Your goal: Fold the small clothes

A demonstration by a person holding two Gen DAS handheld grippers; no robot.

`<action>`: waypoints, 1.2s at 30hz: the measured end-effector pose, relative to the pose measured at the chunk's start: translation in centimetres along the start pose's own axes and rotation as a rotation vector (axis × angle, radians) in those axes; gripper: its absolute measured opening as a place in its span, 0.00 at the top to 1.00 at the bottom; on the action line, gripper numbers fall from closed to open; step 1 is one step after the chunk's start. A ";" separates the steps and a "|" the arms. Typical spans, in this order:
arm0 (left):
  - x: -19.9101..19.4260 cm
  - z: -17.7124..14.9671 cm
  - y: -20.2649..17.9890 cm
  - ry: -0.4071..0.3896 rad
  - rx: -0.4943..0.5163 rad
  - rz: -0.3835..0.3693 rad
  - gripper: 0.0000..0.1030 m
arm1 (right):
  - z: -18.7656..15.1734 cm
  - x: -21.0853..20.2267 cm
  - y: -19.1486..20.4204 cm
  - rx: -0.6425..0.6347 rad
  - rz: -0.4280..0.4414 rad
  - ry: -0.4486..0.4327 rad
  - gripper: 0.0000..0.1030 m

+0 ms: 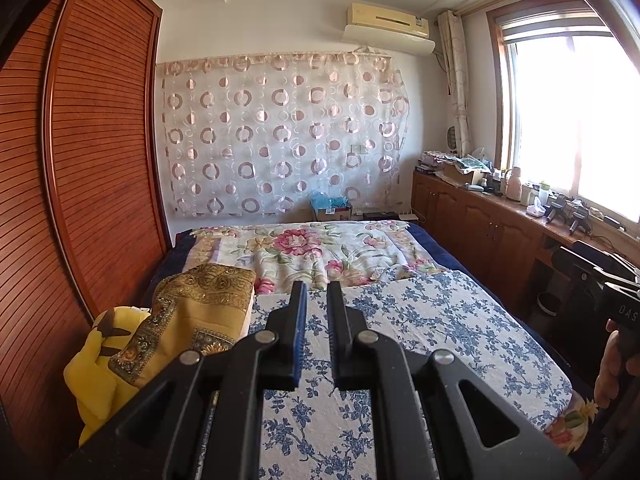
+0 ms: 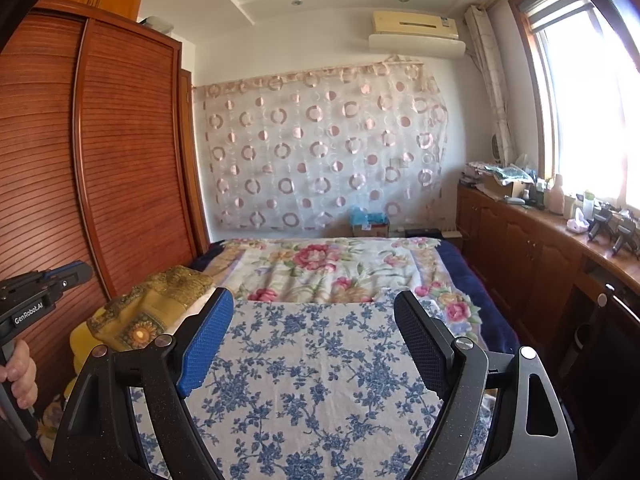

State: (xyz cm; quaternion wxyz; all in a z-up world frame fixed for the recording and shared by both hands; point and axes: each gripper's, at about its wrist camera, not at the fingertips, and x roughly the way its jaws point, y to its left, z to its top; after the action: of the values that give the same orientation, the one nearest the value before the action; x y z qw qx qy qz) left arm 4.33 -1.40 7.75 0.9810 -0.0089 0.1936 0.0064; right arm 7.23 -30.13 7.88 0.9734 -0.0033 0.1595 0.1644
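No small garment shows in either view. A blue-and-white floral cloth (image 1: 420, 332) covers the near part of the bed; it also shows in the right wrist view (image 2: 312, 360). My left gripper (image 1: 317, 292) is held above this cloth, its jaws nearly together with a narrow gap and nothing between them. My right gripper (image 2: 314, 304) is held above the same cloth with its jaws wide apart and empty. The left gripper's body (image 2: 36, 296) shows at the left edge of the right wrist view, held in a hand.
A gold patterned cushion (image 1: 192, 320) and a yellow plush toy (image 1: 96, 364) lie at the bed's left side beside the wooden wardrobe (image 1: 80, 168). A pink floral blanket (image 1: 304, 252) covers the far bed. A cluttered wooden cabinet (image 1: 500, 220) runs under the window at right.
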 end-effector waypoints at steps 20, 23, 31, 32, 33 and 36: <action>0.1 -0.1 0.1 0.000 0.002 0.008 0.92 | 0.1 0.1 0.2 -0.001 -0.005 0.000 0.18; 0.1 -0.1 0.2 -0.001 0.002 0.008 0.92 | 0.1 0.1 0.2 -0.001 -0.006 0.000 0.18; 0.1 -0.1 0.1 -0.001 0.002 0.009 0.92 | 0.0 0.2 0.2 -0.001 -0.006 -0.001 0.18; 0.1 -0.1 0.1 -0.001 0.002 0.010 0.92 | 0.0 0.1 0.2 0.000 -0.007 -0.001 0.18; 0.1 -0.2 0.1 -0.001 0.002 0.009 0.92 | 0.1 0.2 0.3 0.000 -0.007 -0.002 0.18; 0.1 -0.2 0.1 -0.001 0.002 0.007 0.92 | 0.0 0.2 0.2 0.000 -0.007 -0.001 0.18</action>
State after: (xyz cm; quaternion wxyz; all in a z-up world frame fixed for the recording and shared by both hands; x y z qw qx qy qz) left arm 4.33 -1.32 7.58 0.9811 -0.0072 0.1933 0.0099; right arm 7.38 -29.82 7.86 0.9740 -0.0040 0.1590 0.1611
